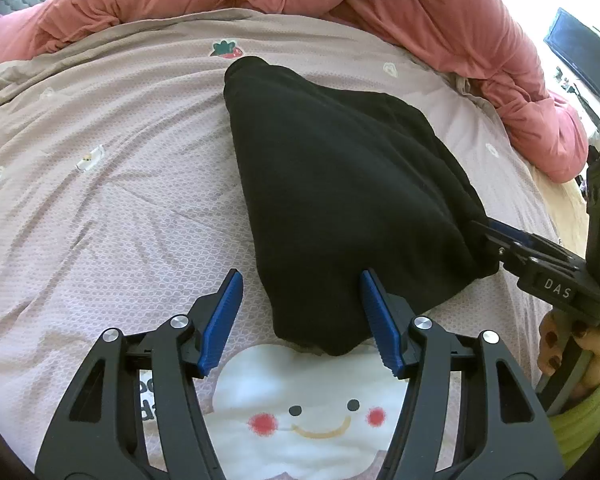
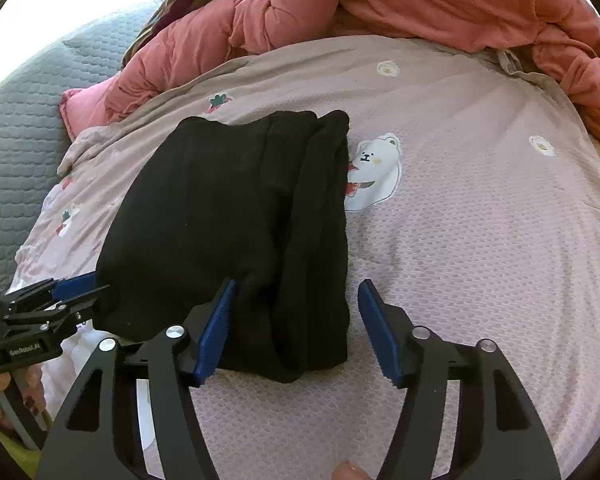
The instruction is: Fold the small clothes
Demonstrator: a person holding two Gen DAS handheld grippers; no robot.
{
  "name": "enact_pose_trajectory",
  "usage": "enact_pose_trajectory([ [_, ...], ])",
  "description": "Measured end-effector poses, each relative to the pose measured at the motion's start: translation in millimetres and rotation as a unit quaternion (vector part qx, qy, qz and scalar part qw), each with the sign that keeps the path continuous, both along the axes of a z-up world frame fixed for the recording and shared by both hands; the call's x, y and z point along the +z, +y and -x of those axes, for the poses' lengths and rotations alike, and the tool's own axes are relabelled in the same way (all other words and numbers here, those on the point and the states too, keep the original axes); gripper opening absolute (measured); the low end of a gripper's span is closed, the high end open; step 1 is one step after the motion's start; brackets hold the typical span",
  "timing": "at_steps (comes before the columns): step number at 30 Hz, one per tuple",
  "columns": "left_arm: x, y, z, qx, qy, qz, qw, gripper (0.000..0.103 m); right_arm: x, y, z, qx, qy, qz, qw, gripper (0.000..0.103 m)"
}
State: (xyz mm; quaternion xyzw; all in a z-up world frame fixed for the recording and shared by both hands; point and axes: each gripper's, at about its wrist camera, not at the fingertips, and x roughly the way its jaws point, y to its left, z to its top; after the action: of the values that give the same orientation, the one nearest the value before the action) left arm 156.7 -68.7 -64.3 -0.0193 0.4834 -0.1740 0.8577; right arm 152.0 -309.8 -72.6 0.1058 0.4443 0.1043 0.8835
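Observation:
A folded black garment (image 1: pixel 340 184) lies flat on the pale pink sheet (image 1: pixel 100 208). Its near corner rests between the jaws of my left gripper (image 1: pixel 300 276), which stands open; the left pad is clear of the cloth and the right pad is at its edge. In the right wrist view the garment (image 2: pixel 228 216) has its near right corner between the spread jaws of my right gripper (image 2: pixel 297 285), also open, with the right pad off the cloth. The right gripper (image 1: pixel 486 230) also shows at the garment's right edge, and the left gripper (image 2: pixel 94 286) at its left edge.
A pink quilt (image 1: pixel 420 12) is bunched along the far side of the bed. A grey quilted mat (image 2: pixel 24 120) lies to the left. A white cloth with a cloud face (image 1: pixel 312 404) lies under the garment's near end. A dark screen (image 1: pixel 580 56) hangs at the far right.

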Motion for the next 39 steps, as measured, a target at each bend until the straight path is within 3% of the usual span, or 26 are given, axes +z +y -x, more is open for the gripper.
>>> enact_pose_trajectory([
  [8, 8.0, 4.3, 2.6, 0.003, -0.005, 0.0, 1.0, 0.062, 13.4, -7.1, 9.4, -0.02, -0.012, 0.002, 1.0, 0.08],
  [9, 9.4, 4.5, 3.3, 0.004, -0.007, 0.001, 1.0, 0.065, 16.2, -8.1, 10.9, -0.024, -0.014, 0.003, 1.0, 0.094],
  [10, 11.7, 5.8, 4.3, 0.005, -0.011, 0.001, 0.9999, 0.067, 20.9, -10.3, 14.0, -0.031, -0.022, 0.002, 0.999, 0.098],
  [16, 27.2, 16.0, 13.4, 0.017, -0.038, -0.008, 0.9991, 0.071, 45.6, -17.3, 31.2, -0.04, -0.061, -0.002, 0.997, 0.098],
  [18, 32.6, 18.7, 17.3, 0.02, -0.049, -0.016, 0.9985, 0.093, 51.4, -15.9, 36.0, -0.035, -0.072, 0.003, 0.997, 0.098],
  [32, 65.9, 31.1, 73.5, 0.042, -0.135, -0.034, 0.9894, 0.093, 85.1, 13.1, 95.7, -0.033, -0.161, 0.03, 0.986, 0.098],
  [39, 68.2, 40.9, 102.9, 0.05, -0.154, -0.028, 0.9863, 0.093, 85.1, 27.2, 116.0, -0.03, -0.167, 0.045, 0.984, 0.098],
])
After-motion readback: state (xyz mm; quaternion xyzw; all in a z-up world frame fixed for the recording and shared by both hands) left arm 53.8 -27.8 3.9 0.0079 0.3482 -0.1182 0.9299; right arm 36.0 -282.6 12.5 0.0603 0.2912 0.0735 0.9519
